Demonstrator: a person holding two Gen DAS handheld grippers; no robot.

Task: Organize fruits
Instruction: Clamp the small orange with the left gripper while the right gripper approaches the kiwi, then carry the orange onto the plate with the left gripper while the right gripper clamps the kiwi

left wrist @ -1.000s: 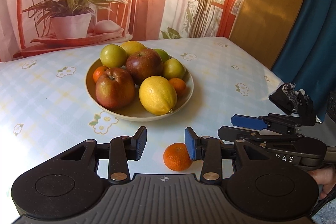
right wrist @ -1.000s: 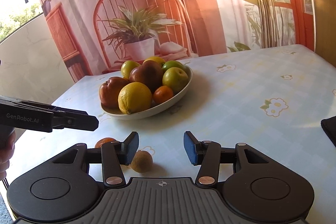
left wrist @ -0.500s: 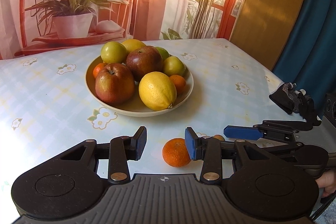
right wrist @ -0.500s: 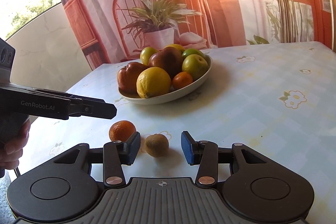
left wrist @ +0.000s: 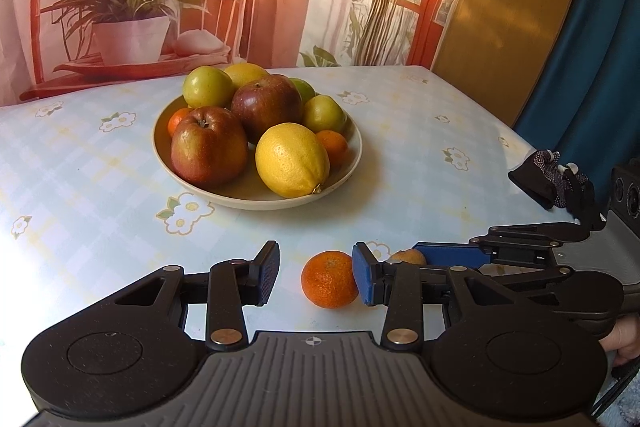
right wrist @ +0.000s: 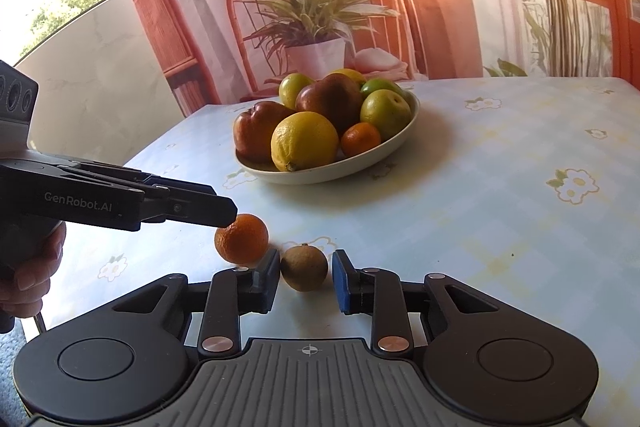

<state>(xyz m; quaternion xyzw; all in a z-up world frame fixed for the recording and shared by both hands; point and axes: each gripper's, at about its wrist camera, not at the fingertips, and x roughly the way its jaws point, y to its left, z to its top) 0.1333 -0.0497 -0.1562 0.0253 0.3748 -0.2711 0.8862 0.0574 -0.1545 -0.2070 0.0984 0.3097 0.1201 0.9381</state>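
Left wrist view. My left gripper, bottom centre: jaws apart, gripping nothing. The mandarin sits on the floral tablecloth between them, against the right-hand blue pad and clear of the other. Fruit bowl, centre, is heaped with apples, a lemon and green fruit. My right gripper enters from the lower right edge.

Right wrist view. The right gripper, bottom centre, is clenched on a small brown fruit. Left of centre, the left gripper's fingertip touches the mandarin's top.
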